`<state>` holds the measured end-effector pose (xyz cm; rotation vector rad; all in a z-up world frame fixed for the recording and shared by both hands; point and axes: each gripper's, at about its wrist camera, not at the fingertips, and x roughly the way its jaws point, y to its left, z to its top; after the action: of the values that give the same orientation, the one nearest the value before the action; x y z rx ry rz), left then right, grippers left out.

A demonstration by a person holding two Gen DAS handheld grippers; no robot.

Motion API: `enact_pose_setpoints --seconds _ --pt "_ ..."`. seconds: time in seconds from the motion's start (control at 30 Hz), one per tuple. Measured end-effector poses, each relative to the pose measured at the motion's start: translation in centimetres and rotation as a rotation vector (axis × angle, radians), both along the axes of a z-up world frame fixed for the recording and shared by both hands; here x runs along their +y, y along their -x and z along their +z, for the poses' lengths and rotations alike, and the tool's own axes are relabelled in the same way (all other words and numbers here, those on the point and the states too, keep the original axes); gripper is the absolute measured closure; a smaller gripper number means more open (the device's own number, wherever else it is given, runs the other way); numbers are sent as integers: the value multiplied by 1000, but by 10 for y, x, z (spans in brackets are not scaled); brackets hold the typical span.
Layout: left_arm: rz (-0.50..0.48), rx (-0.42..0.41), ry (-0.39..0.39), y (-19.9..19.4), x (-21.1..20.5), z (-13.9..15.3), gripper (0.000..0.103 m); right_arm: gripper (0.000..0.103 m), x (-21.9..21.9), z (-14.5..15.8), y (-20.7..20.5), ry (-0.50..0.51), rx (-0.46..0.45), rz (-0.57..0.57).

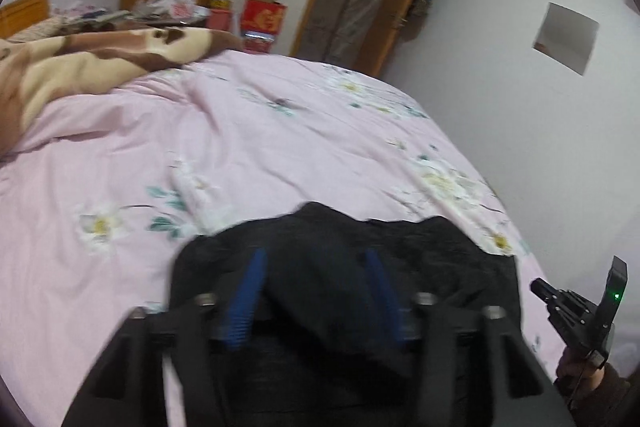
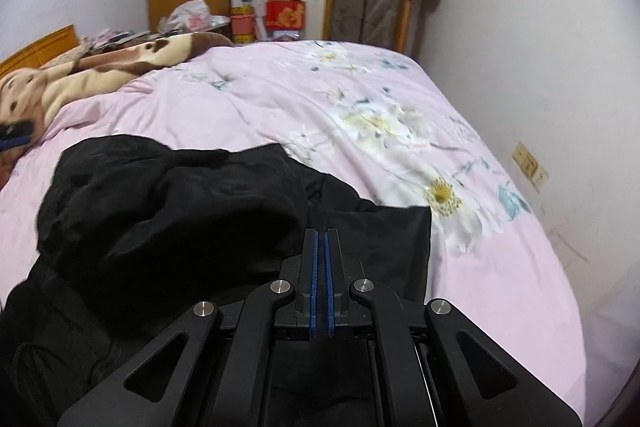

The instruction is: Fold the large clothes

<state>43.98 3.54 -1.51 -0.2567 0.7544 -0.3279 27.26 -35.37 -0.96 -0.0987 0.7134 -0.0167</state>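
Lying bunched on the near part of the pink floral quilt (image 2: pixel 280 115), the black garment (image 2: pixel 168 203) is the landmark here, a rumpled mound with a flatter panel stretching to its right. Directly over its near edge, the right gripper (image 2: pixel 321 239) has its blue pads (image 2: pixel 315 279) pressed together, and no cloth shows between them, so it appears to hold nothing. Over the same garment, the left gripper (image 1: pixel 316 259) has its fingers (image 1: pixel 250 287) spread apart, a hump of black fabric rising in the gap but not visibly pinched. To fold well, I judge each gripper should find a true edge or corner of the garment, not the middle of the bunch, then lift and spread it flat before any crease is made; grabbing several layers at once would likely trap wrinkles. Beyond the garment the quilt lies bare, and farther still a brown patterned blanket (image 2: pixel 100 71) is heaped by the wooden headboard (image 2: pixel 40 47).
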Motion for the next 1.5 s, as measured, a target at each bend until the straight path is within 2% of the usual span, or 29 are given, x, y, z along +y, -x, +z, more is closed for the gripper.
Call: enact_pose_setpoints --seconds 0.07,0.1,0.13,0.23,0.3,0.37,0.4,0.53,0.67,0.8,0.9,0.97,1.03,1.07,1.1,1.23,1.3,1.37,1.47,1.5 --pt "-17 21 -2 -7 -14 -4 43 100 7 12 1 -50 -17 34" --pt "-23 41 -9 -11 -22 -8 43 95 12 16 -2 -80 -24 46" --pt "-34 66 -20 -17 -31 -13 43 85 17 21 -6 -115 -28 61" --pt "-79 84 -10 -19 -52 -21 43 74 40 31 -28 -210 -23 135" --pt "-125 95 -35 -18 -66 -30 43 68 58 29 -44 -222 -3 187" --pt "-171 144 -50 -14 -82 -49 43 62 73 21 -57 -225 21 228" --pt "-179 154 -46 -11 -84 -56 43 59 81 12 -62 -236 67 265" --pt "-225 191 -75 4 -90 -86 43 59 94 -29 -55 -175 197 315" --pt "-244 210 -90 13 -88 -106 43 59 88 -66 -40 -133 274 297" --pt "-245 173 -150 19 -94 -112 43 59 81 -87 -29 -117 258 274" --pt "-237 176 -128 21 -89 -112 43 59 78 -87 -27 -147 264 251" --pt "-233 176 -76 24 -79 -100 43 59 75 -81 -27 -171 293 241" --pt "-199 131 -117 25 -74 -79 43 59 72 -68 -22 -181 283 227" --pt "-182 67 -163 28 -70 -62 43 59 70 -54 -17 -175 236 229" --pt "-171 28 -172 26 -66 -50 43 59 69 -44 -14 -175 200 239" --pt "-102 32 -124 -1 -52 -30 43 58 67 -7 -14 -174 63 217" --pt "-23 67 -148 -17 -46 -37 43 55 74 -5 -23 -119 30 192" --pt "11 87 -177 -24 -45 -52 43 55 79 -15 -32 -75 15 182" --pt "43 153 -234 -31 -40 -85 43 55 76 -44 -42 -45 74 116" --pt "49 177 -231 -34 -36 -96 43 55 70 -58 -44 -69 104 106"
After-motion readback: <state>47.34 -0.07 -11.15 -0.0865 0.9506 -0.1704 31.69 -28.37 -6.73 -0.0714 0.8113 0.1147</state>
